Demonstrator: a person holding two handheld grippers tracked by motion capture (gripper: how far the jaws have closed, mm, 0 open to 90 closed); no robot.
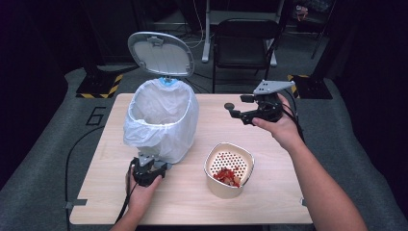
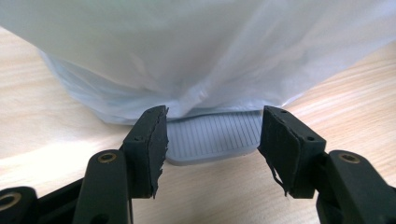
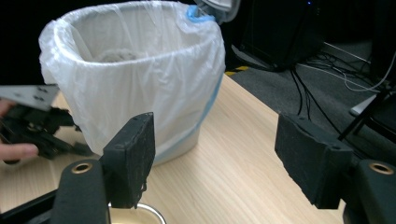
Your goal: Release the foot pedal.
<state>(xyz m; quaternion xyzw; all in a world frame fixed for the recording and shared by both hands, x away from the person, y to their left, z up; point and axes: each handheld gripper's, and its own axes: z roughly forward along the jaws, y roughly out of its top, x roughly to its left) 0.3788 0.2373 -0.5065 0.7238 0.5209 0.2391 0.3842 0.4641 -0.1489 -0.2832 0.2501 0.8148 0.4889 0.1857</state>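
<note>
While my left tongs sit at the foot pedal, the lid stands up and the bin is ready to take scraps.

Pedal bin [image 1: 161,120]: it stands on the left half of the wooden table [image 1: 269,202], lined with a white plastic bag whose rim is folded over the top, so whatever goes in stays off the bin wall.

Lid [image 1: 161,53]: tipped back and upright behind the bin mouth, leaving the opening free from the front and the right.

Foot pedal [image 2: 212,137]: a grey ribbed plate poking out from under the bag at the bin's base, facing me.

Left tongs [image 1: 150,169]: low at the table, pointing at the pedal. The jaws stand apart, one on each side of the pedal's front edge, and the pads press on nothing.

Right tongs [image 1: 235,113]: held above the table to the right of the bin, aimed towards it. The jaws are apart with nothing between them.

Strainer bowl [image 1: 229,168]: a cream bowl with a perforated insert, near the front edge and right of the bin, well apart from both tongs. Red food scraps [image 1: 227,176] lie in it.

Next, as I judge it: my right tongs should take the bowl and tip it into the bag.
</note>
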